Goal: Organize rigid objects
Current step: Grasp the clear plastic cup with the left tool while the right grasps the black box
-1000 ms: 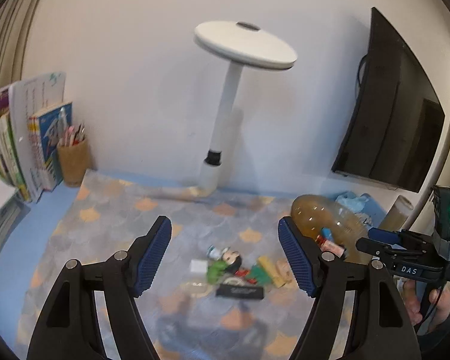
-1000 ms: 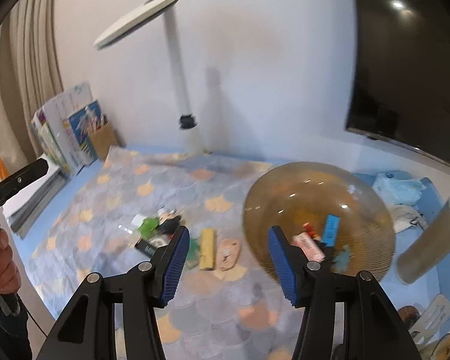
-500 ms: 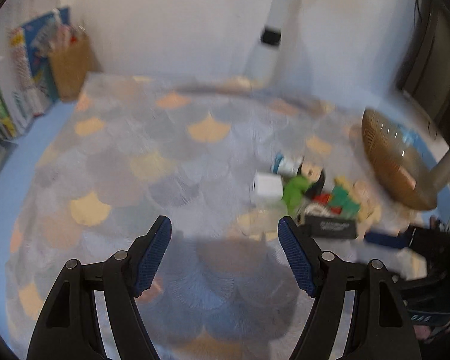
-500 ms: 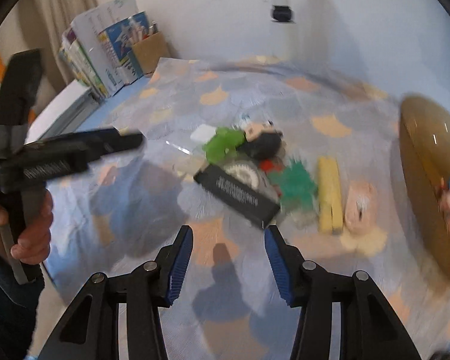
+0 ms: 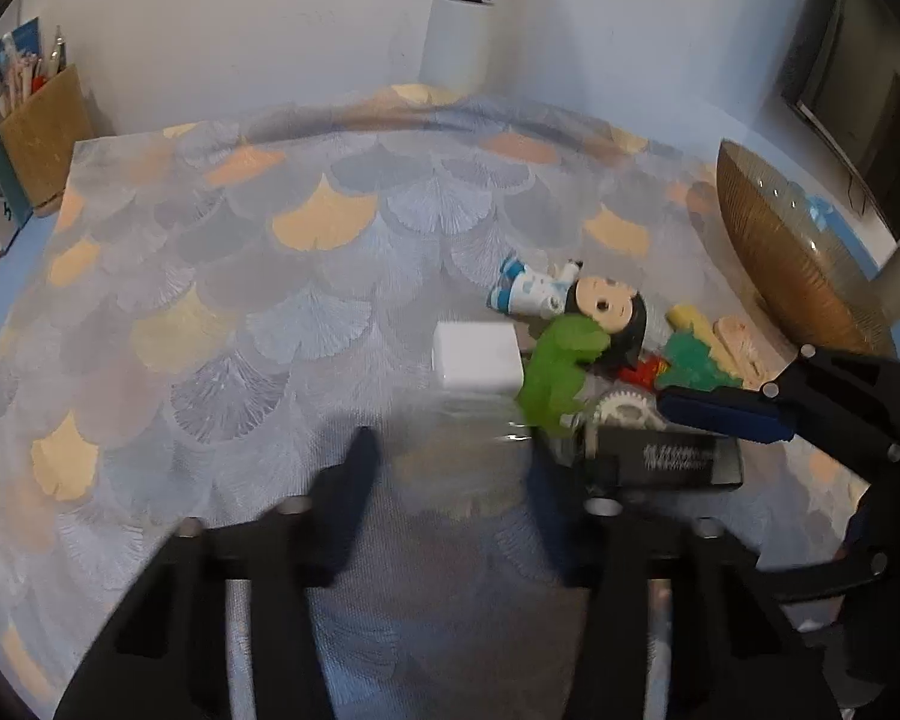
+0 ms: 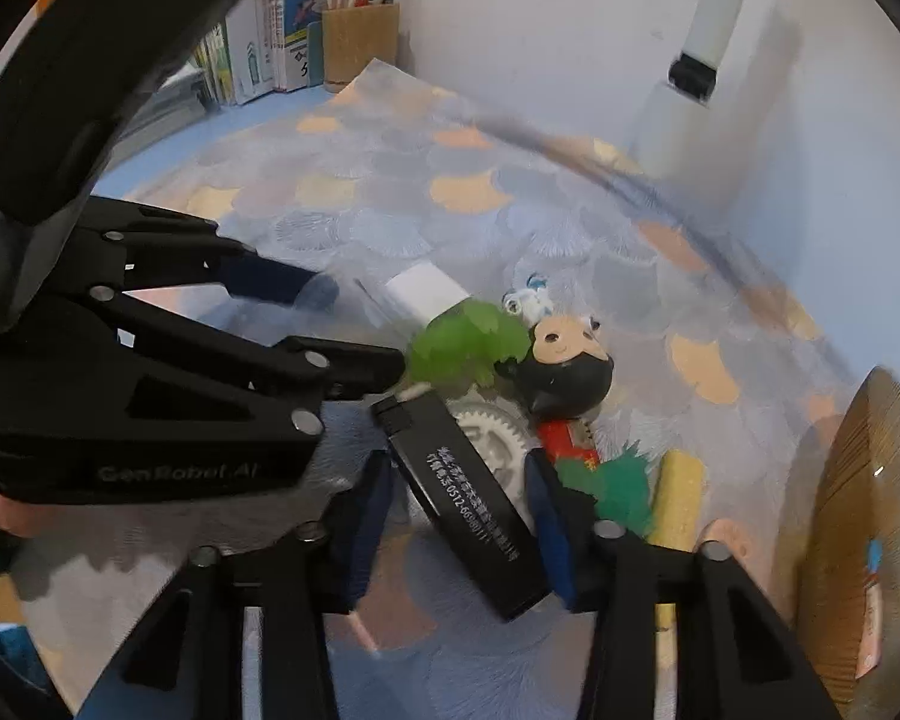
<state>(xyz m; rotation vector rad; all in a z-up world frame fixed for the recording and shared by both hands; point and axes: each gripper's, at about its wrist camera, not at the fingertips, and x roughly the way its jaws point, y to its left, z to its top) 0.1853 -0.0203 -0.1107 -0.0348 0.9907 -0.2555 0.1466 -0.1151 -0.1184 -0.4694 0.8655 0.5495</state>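
A pile of small objects lies on the patterned mat: a white block [image 5: 477,355], a green toy [image 5: 558,369], a doll figure [image 5: 576,294], a white gear [image 6: 489,429], a yellow piece [image 6: 678,495] and a black rectangular bar [image 6: 465,489]. My right gripper [image 6: 459,516] is open with its blue pads either side of the black bar, not closed on it. My left gripper [image 5: 471,492] is open, low over the mat in front of the white block, holding nothing. A clear plastic piece [image 5: 480,420] lies between its fingers.
A brown ribbed bowl [image 5: 786,252] with a few items stands at the right. A white lamp post [image 5: 459,24] rises at the back. A pencil holder [image 5: 45,138] and books stand at the back left. The mat's left half is bare.
Both grippers have dropped down and moved in on the pile. The right one now straddles the black bar; the left has come close to the white block.
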